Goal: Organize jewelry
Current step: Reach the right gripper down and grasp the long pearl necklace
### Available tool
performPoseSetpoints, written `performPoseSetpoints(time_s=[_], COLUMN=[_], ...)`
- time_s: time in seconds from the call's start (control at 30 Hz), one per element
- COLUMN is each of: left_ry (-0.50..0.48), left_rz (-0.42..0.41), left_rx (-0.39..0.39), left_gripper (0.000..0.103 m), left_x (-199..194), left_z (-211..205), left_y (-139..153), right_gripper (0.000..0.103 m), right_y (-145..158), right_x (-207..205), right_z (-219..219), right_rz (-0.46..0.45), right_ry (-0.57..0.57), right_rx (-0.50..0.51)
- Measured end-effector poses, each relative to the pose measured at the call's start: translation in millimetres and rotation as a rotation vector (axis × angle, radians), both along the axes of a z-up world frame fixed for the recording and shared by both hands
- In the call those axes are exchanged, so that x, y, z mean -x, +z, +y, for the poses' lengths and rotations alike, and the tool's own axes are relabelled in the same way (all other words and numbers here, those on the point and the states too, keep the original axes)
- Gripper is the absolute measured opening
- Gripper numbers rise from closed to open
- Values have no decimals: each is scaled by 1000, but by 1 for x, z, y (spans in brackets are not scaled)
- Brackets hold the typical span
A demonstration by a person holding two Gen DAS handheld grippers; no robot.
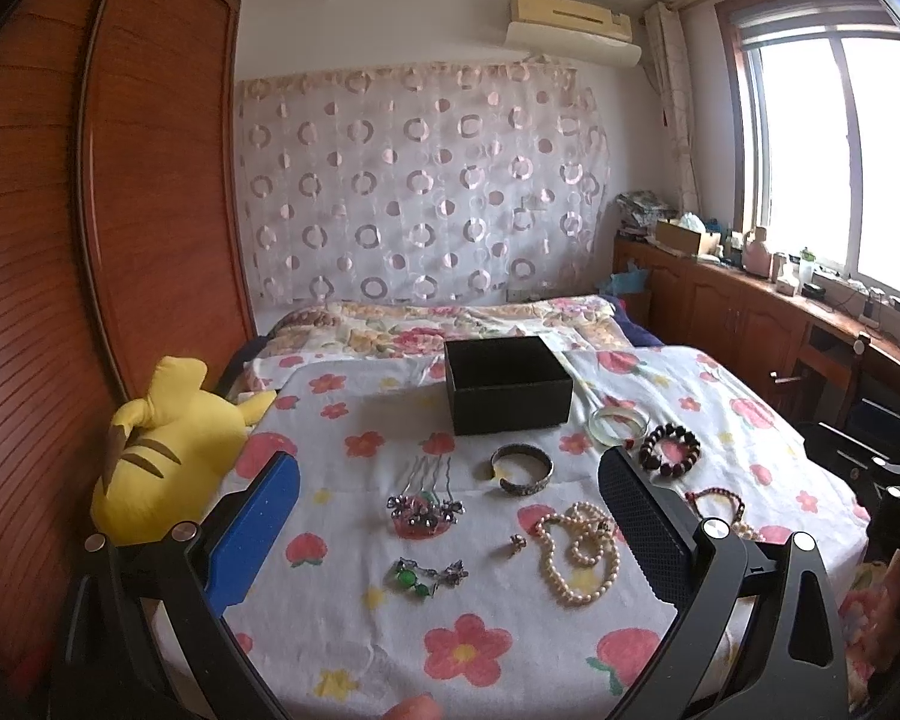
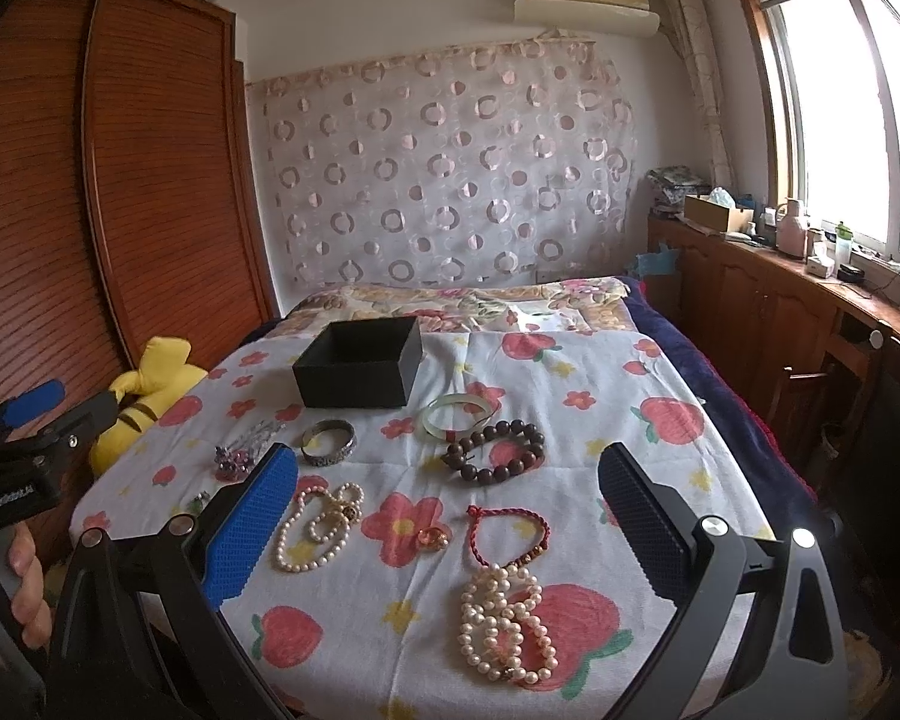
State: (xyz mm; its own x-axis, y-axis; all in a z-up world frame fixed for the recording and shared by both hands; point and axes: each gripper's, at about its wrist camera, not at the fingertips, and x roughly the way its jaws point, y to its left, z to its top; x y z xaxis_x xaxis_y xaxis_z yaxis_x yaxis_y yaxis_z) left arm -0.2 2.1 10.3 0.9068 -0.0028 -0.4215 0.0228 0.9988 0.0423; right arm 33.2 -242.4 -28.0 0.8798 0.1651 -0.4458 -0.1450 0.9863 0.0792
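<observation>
An open black box stands on the floral sheet. In front of it lie jewelry pieces: flower hairpins, a silver cuff, a jade bangle, a dark bead bracelet, a pearl necklace, a green hair clip, a small ring, a red cord bracelet and a second pearl strand. My left gripper and right gripper are open, empty, above the near items.
A yellow plush toy lies at the bed's left edge beside a wooden wardrobe. A wooden counter with clutter runs along the right wall under the window. The left gripper's body shows at far left.
</observation>
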Motion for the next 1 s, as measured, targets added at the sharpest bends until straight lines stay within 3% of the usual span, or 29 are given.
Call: performPoseSetpoints(time_s=[0.03, 0.2, 0.43, 0.5, 0.83, 1.0], left_ry=[3, -4, 16, 21, 33, 8], left_rz=[5, 78, 177, 203, 260, 289], left_rx=[-2, 3, 14, 15, 26, 54], left_gripper=[97, 97, 97, 97, 97, 97], left_x=[-6, -23, -44, -50, -61, -63], left_z=[2, 15, 44, 53, 75, 79], left_y=[-16, -38, -68, -76, -96, -104], right_gripper=[101, 100, 74, 72, 70, 70], right_y=[-7, -28, -70, -82, -117, -123], right_x=[1, 4, -7, -11, -35, -39], right_z=[-4, -6, -15, -17, -10, -9], right_rz=[5, 51, 188, 228, 383, 398], right_ry=[7, 73, 142, 154, 203, 194], right_rx=[5, 44, 116, 117, 131, 164])
